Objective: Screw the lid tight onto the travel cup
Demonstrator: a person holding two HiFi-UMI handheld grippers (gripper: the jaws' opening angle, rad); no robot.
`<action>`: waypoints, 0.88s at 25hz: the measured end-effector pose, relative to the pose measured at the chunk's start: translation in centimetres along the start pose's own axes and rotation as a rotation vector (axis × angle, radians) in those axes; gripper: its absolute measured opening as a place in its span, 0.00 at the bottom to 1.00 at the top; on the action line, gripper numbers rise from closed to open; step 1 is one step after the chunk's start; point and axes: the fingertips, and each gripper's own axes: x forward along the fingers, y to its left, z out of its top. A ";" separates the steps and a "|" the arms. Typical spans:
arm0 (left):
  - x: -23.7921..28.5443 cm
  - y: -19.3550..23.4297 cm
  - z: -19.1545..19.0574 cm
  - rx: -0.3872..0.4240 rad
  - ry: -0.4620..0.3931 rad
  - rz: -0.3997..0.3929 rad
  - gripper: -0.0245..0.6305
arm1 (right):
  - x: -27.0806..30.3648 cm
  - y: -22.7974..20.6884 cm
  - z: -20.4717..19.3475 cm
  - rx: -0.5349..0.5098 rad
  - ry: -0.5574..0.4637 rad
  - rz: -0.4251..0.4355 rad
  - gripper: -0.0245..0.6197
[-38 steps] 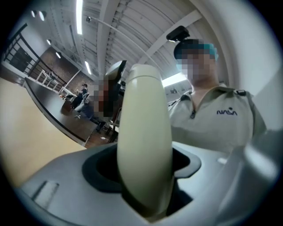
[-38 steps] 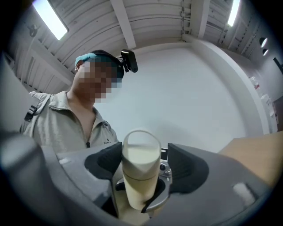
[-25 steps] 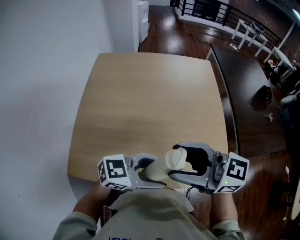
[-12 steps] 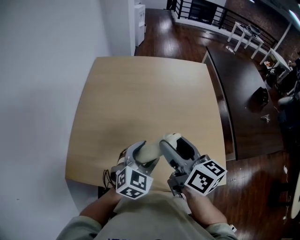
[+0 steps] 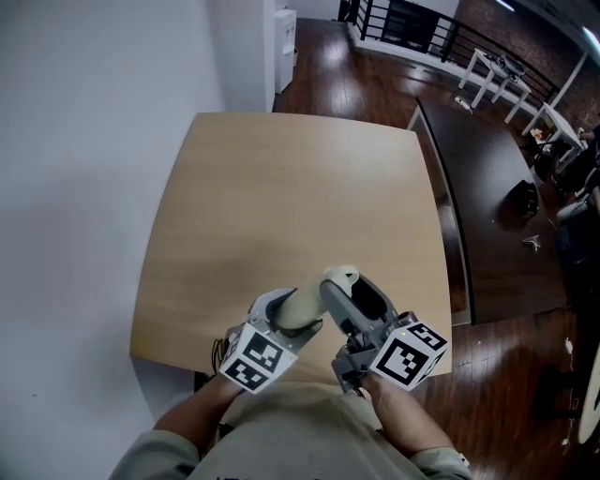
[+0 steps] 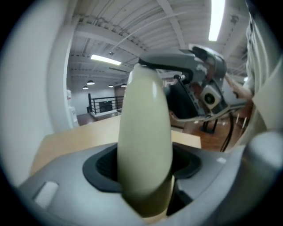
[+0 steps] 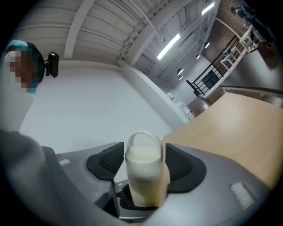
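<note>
A cream travel cup [image 5: 302, 305] is held in the air over the near edge of the wooden table [image 5: 281, 187], tilted with its lid end [image 5: 341, 277] pointing away from me. My left gripper [image 5: 284, 314] is shut on the cup's body [image 6: 143, 114], which fills the gap between its dark pads. My right gripper [image 5: 349, 298] comes in from the right and is shut on the lid [image 7: 142, 161], whose loop handle sticks up between the pads. In the left gripper view the right gripper [image 6: 194, 66] caps the cup's top. The cup's base is hidden by the jaws.
The tabletop beyond the cup is bare. A white wall [image 5: 84, 187] runs along the table's left side. A long dark table [image 5: 487, 187] stands to the right on dark wood flooring, with a black railing [image 5: 422, 23] and white tables [image 5: 506, 70] further back.
Over the last second both grippers turned and sank, swinging the cup from lying crosswise to pointing away from me. In the last half second almost nothing moved.
</note>
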 end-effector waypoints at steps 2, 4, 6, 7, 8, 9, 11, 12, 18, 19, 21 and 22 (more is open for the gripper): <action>-0.8 -1.1 1.0 -0.099 -0.069 -0.149 0.52 | -0.5 1.5 0.6 -0.042 0.007 0.093 0.48; -2.1 -2.5 2.1 -0.203 -0.149 -0.331 0.52 | -1.2 3.2 1.0 -0.105 0.030 0.203 0.48; -3.9 -4.2 3.2 -0.270 -0.223 -0.535 0.52 | -2.0 4.9 1.3 -0.188 0.069 0.316 0.51; -4.8 -5.0 3.7 -0.284 -0.254 -0.634 0.52 | -2.4 5.6 1.3 -0.231 0.094 0.371 0.53; -5.8 -5.9 4.3 -0.287 -0.279 -0.722 0.52 | -2.8 6.4 1.4 -0.271 0.120 0.426 0.53; -6.6 -6.7 4.7 -0.284 -0.297 -0.794 0.52 | -3.3 7.2 1.3 -0.304 0.148 0.484 0.54; -7.8 -8.0 5.3 -0.276 -0.315 -0.903 0.52 | -4.4 8.9 0.9 -0.348 0.203 0.600 0.55; -8.3 -8.6 5.5 -0.273 -0.316 -0.947 0.52 | -4.9 9.8 0.8 -0.358 0.228 0.651 0.55; -10.6 -11.7 5.7 -0.215 -0.273 -1.170 0.52 | -6.7 12.7 -0.5 -0.381 0.345 0.853 0.55; -10.8 -12.0 5.6 -0.207 -0.265 -1.190 0.52 | -6.9 12.9 -0.8 -0.381 0.360 0.877 0.55; -10.9 -12.4 5.4 -0.197 -0.250 -1.210 0.52 | -7.1 13.3 -1.3 -0.378 0.373 0.904 0.55; -10.9 -12.6 5.2 -0.194 -0.243 -1.214 0.52 | -7.0 13.4 -1.4 -0.374 0.372 0.909 0.55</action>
